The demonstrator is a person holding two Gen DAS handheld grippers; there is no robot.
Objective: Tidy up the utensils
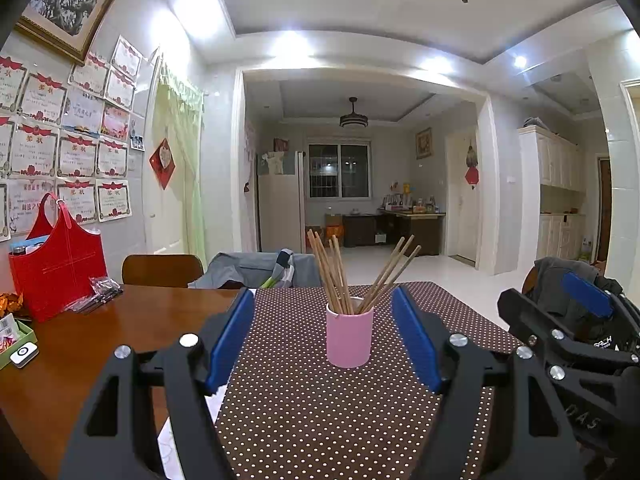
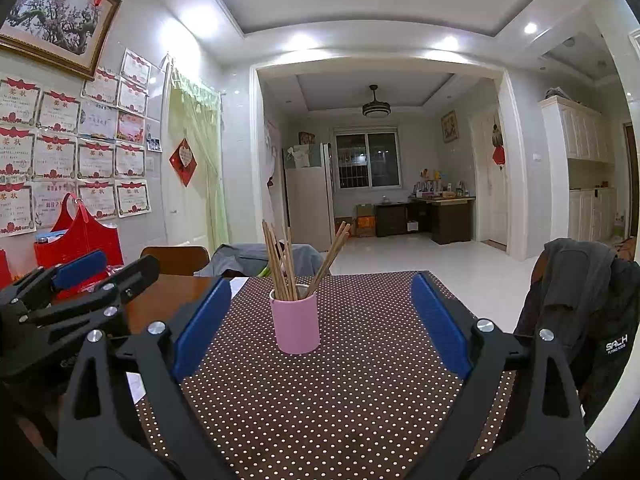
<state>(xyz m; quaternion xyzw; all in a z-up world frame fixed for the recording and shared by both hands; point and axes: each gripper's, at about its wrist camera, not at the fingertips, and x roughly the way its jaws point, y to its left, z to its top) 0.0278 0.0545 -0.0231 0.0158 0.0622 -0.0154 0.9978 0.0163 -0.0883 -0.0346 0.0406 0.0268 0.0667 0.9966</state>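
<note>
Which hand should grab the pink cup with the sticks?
Probably left. The pink cup sits centred between the open left gripper; in the right gripper view it sits left of centre. Both are empty.

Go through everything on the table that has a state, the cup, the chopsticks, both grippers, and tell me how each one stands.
Pink cup: upright on the dotted cloth, apart from both grippers.
Chopsticks: standing in the cup, leaning in two bunches.
Left gripper: jaws open, empty, cup ahead between them.
Right gripper: jaws open, empty.
Red bag: upright on the wooden table.
</note>
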